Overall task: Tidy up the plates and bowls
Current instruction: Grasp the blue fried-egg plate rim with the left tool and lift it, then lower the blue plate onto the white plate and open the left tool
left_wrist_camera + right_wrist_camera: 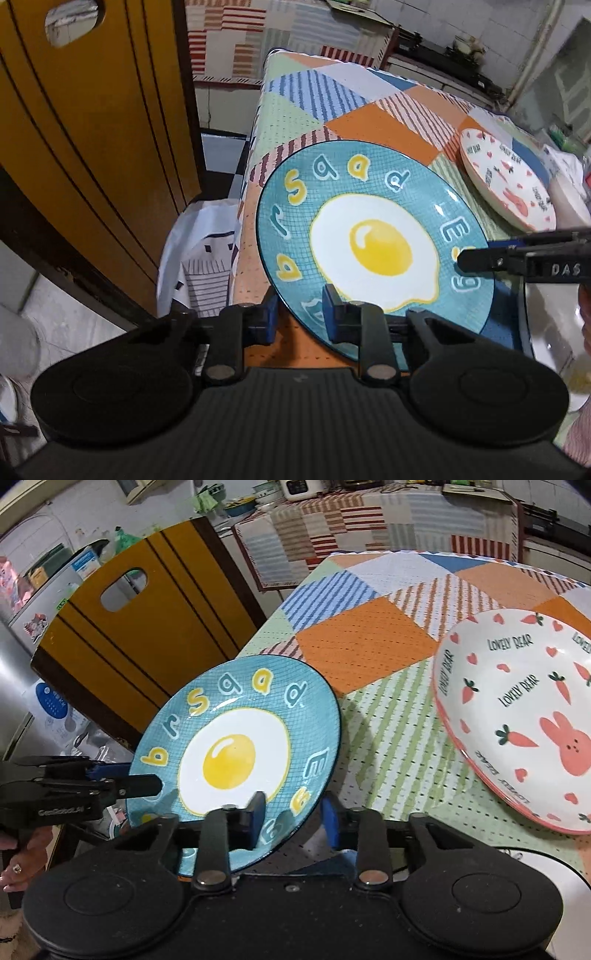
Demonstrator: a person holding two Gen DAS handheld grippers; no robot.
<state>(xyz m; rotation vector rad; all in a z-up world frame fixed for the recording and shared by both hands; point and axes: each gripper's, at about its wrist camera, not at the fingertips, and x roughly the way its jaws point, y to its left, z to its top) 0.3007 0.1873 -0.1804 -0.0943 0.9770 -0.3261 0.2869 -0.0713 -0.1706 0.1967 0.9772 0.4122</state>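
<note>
Pink-rimmed plate (pixel 517 716) reads "LOVELY BEAR" — blue plate (pixel 236 753) perhaps "Egg".

Black gripper (pixel 301 314), blue pads (pixel 330 314), silver screws.

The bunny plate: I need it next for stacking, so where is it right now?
The bunny plate sits on the patchwork tablecloth, at the right in both wrist views, just beyond the blue egg plate and apart from it.
</note>
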